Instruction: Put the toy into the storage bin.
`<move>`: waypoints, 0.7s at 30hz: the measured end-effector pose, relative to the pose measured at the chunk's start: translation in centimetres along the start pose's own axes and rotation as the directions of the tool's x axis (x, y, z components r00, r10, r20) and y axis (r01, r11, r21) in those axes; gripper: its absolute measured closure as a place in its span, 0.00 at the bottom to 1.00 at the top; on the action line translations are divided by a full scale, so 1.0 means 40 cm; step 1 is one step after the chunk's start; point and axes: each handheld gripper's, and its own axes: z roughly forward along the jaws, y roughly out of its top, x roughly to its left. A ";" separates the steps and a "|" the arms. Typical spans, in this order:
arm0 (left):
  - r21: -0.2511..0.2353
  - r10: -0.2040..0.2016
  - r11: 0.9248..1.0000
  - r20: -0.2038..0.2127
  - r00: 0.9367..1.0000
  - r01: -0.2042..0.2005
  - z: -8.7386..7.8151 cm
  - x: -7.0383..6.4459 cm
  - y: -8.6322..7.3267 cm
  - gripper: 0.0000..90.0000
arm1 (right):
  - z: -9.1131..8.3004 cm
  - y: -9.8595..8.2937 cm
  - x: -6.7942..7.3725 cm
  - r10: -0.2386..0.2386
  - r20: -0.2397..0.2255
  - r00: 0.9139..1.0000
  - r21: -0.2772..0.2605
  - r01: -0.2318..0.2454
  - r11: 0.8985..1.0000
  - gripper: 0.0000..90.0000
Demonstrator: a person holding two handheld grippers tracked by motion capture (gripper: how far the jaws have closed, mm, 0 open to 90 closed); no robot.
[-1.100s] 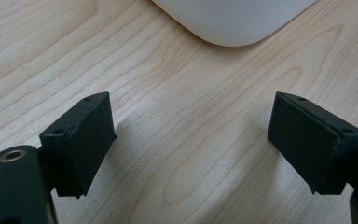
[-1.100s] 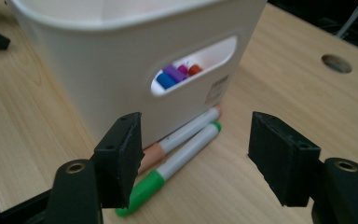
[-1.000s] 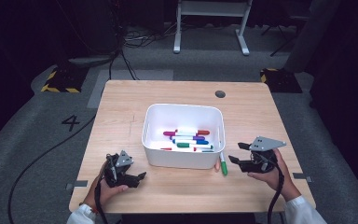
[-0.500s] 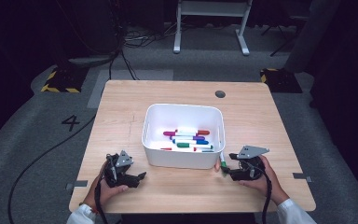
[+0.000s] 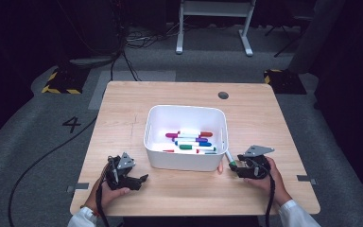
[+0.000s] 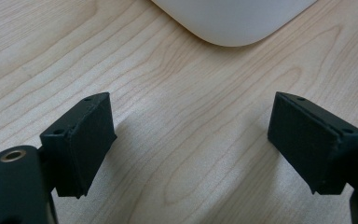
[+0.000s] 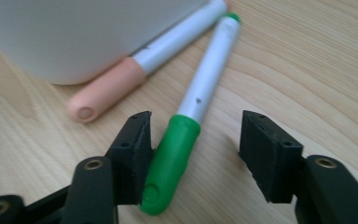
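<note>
1. Markers outside the bin: two. Green-capped marker (image 7: 193,116) and peach-capped marker (image 7: 135,70) lie side by side on the surface (image 5: 264,123), just right of the white bin (image 5: 185,113); the peach one is against the bin wall.
2. Markers inside the bin: roughly half a dozen in a loose pile, with red, magenta, green, blue and purple caps visible. Exact count not readable from the high view.
3. Tongs: two sets, one per hand.
4. Right tongs (image 7: 196,154): spread, straddling the green cap. The left jaw is touching or just beside the cap, the right jaw is clear of it. Not pinching. Right hand (image 5: 264,172) low on the surface, tongs pointing left toward the bin's near right corner.
5. Left tongs (image 6: 191,140): spread wide over bare wood. Left hand (image 5: 111,189) rests near the front left edge; the bin corner sits ahead of the jaws.
6. Materials: light woodgrain surface, smooth glossy plastic bin with rounded corners, cylindrical markers with white or silver barrels, matte black blocky jaw pads with screw holes.
</note>
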 end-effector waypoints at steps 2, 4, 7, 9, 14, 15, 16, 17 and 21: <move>0.001 -0.001 1.000 0.000 1.000 0.001 0.000 0.000 0.000 0.16 | -0.003 -0.007 -0.013 0.025 0.010 1.000 0.004 -0.025 1.000 0.55; 0.001 0.000 1.000 0.001 1.000 0.000 0.000 0.000 0.000 0.16 | -0.008 -0.014 -0.026 0.031 0.011 0.999 -0.005 -0.031 1.000 0.62; -0.001 0.000 1.000 -0.001 1.000 0.000 0.000 0.000 0.000 0.16 | -0.015 -0.019 -0.039 0.039 0.022 0.999 -0.011 -0.039 0.999 0.72; -0.001 0.000 1.000 -0.002 1.000 0.000 0.000 -0.001 0.000 0.16 | -0.015 -0.022 -0.047 0.027 0.025 0.999 -0.015 -0.027 1.000 0.75; -0.002 -0.001 1.000 -0.005 1.000 0.001 0.000 -0.001 0.000 0.16 | -0.019 -0.027 -0.062 0.020 0.022 1.000 -0.019 -0.019 1.000 0.83; -0.001 -0.002 1.000 -0.003 1.000 0.002 0.000 -0.001 0.000 0.16 | -0.019 -0.027 -0.062 0.024 0.021 0.999 -0.021 -0.023 1.000 0.83; -0.001 -0.001 1.000 -0.003 1.000 0.001 0.000 -0.001 0.000 0.16 | -0.020 -0.028 -0.062 0.024 0.021 0.999 -0.021 -0.024 1.000 0.83; -0.001 -0.001 1.000 -0.003 1.000 0.001 0.000 -0.001 0.000 0.16 | -0.020 -0.027 -0.062 0.020 0.023 1.000 -0.021 -0.020 1.000 0.84; -0.002 -0.003 1.000 -0.009 1.000 0.003 0.000 -0.002 -0.001 0.16 | -0.020 -0.028 -0.063 0.003 0.033 0.999 -0.022 -0.002 1.000 0.84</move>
